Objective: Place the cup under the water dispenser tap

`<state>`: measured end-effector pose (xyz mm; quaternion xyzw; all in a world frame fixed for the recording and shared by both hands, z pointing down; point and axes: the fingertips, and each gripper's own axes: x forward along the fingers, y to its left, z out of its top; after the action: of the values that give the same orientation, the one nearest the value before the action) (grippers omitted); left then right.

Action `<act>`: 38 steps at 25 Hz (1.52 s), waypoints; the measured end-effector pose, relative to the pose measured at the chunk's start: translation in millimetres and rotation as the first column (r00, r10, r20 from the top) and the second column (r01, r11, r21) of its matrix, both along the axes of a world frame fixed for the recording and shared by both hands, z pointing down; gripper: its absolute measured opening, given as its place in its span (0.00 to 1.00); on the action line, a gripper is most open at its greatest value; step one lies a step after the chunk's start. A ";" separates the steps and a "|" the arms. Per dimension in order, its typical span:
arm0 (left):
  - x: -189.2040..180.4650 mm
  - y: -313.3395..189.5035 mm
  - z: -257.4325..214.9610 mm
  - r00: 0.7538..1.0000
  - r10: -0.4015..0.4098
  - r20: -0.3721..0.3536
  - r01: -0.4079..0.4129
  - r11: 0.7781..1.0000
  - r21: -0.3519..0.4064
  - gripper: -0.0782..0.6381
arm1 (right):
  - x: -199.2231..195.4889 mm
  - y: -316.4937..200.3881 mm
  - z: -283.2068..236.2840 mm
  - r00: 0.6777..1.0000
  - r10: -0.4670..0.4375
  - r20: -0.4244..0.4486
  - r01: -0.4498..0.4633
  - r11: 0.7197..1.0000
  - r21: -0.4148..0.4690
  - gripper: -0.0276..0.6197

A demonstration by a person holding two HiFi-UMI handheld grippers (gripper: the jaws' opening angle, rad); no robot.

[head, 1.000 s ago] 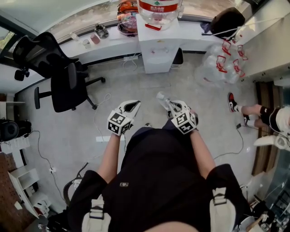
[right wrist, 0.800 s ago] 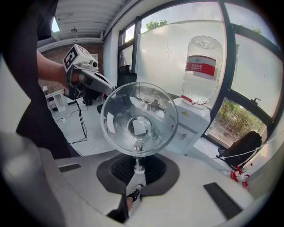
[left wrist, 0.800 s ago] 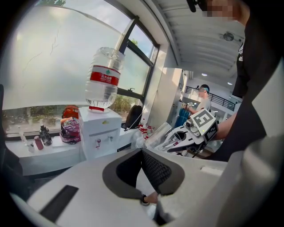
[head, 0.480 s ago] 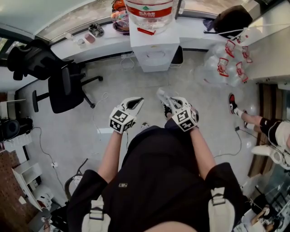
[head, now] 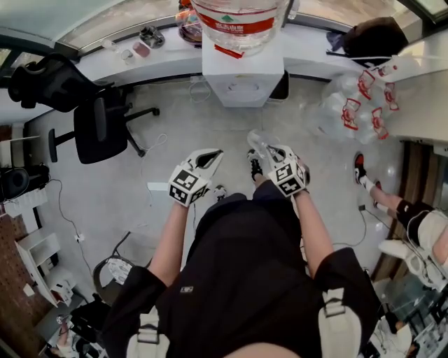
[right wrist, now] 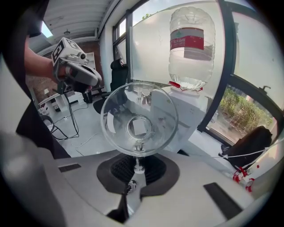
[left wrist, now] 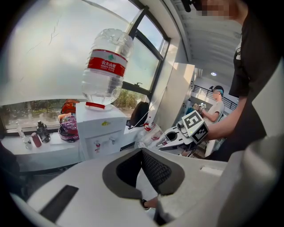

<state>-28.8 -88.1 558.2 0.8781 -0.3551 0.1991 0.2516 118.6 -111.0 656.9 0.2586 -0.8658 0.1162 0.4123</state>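
Ahead of both grippers, well apart across the floor [head: 175, 140], stood the dispenser [head: 241, 77], an upturned bottle [head: 241, 21] on top and its taps [left wrist: 104, 141] facing the person. The right gripper [right wrist: 135, 170] pinched the stem of the cup [right wrist: 140, 119], a clear, empty glass. Its long axis ran along the jaws, mouth aimed at the dispenser. The left gripper [left wrist: 143, 153] was beside it, jaws pressed together on nothing.

Clear plastic cup [right wrist: 139, 119] tipped sideways, pinched in right claw [right wrist: 135, 170]; well apart from white water dispenser [head: 243, 78]
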 end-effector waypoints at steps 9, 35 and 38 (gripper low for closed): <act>-7.4 -6.4 16.2 0.996 -0.085 0.023 0.086 0.994 -0.074 0.11 | 14.4 -58.3 47.3 0.999 -0.002 -0.053 -0.001 0.998 -0.056 0.05; -20.1 23.7 106.1 0.933 -0.360 -0.020 0.354 0.925 -0.139 0.11 | -10.5 -153.7 234.9 0.968 0.119 -0.220 -0.153 0.978 -0.145 0.05; -22.1 29.8 117.7 0.928 -0.372 -0.022 0.364 0.917 -0.162 0.11 | -19.8 -159.4 252.4 0.968 0.104 -0.231 -0.138 0.981 -0.139 0.05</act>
<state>-50.9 -58.2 675.9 0.7782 -0.4908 0.1523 0.3611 98.8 -270.4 909.3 0.2899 -0.7853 0.1781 0.5173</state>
